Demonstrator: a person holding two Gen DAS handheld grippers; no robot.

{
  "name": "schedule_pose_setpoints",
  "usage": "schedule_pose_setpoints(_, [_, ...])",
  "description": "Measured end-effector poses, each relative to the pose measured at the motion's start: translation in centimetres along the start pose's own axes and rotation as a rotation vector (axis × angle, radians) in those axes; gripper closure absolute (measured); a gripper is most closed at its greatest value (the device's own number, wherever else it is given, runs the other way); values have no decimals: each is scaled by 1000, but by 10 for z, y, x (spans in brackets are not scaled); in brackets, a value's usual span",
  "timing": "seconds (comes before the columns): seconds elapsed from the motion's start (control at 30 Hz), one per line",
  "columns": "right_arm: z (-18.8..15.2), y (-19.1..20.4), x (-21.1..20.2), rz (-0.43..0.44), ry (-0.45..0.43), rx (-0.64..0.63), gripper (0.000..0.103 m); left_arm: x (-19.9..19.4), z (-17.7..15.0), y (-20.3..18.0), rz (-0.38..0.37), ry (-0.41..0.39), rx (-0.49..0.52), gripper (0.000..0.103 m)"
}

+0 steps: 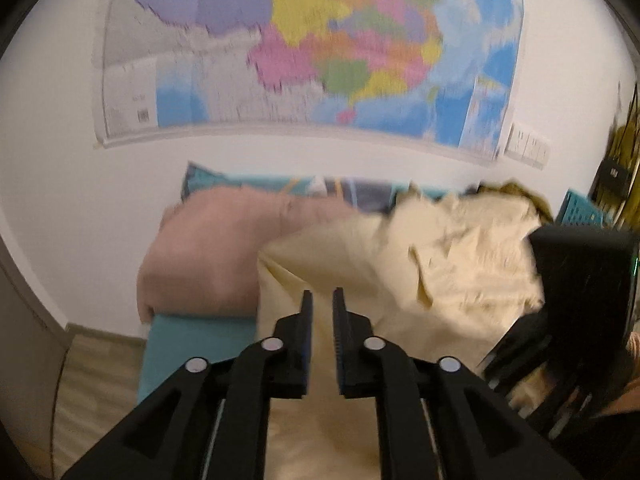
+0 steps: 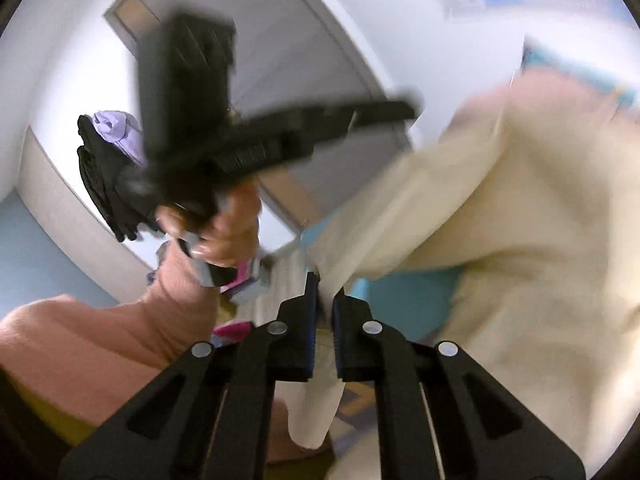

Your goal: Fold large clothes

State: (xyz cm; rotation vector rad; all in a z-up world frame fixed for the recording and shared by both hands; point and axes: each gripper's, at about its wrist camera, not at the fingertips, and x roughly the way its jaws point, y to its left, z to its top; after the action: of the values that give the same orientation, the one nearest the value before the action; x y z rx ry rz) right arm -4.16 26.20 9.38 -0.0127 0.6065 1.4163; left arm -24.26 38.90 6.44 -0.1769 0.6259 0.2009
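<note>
Cream garment (image 2: 500, 208): large, crumpled, on a teal-covered bed (image 1: 192, 340); long axis slants from the pink pillow (image 1: 208, 248) downward. Right claw (image 2: 324, 300): narrow, pinching its edge. Left claw (image 1: 322, 308): narrow, over cream cloth, grip unclear.

cream garment (image 1: 460, 248) | large, crumpled, lifted off teal surface | a fold hangs down, pinched by fingers (image 2: 308, 312)

Blurring across the wall map (image 1: 312, 48) above the fingers, leaving its print unreadable. Smearing the left gripper (image 2: 408, 110) up-left of the fingers, hiding its jaws.
</note>
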Motion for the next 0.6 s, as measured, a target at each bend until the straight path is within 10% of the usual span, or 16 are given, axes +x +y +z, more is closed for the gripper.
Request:
schedule_pose_setpoints(0.33, [1, -9, -242, -576, -164, -47, 97, 18, 22, -24, -34, -28, 62, 73])
schedule_pose_setpoints(0.6, [-89, -111, -311, -863, -60, 286, 89, 95, 13, -93, -118, 122, 194, 67])
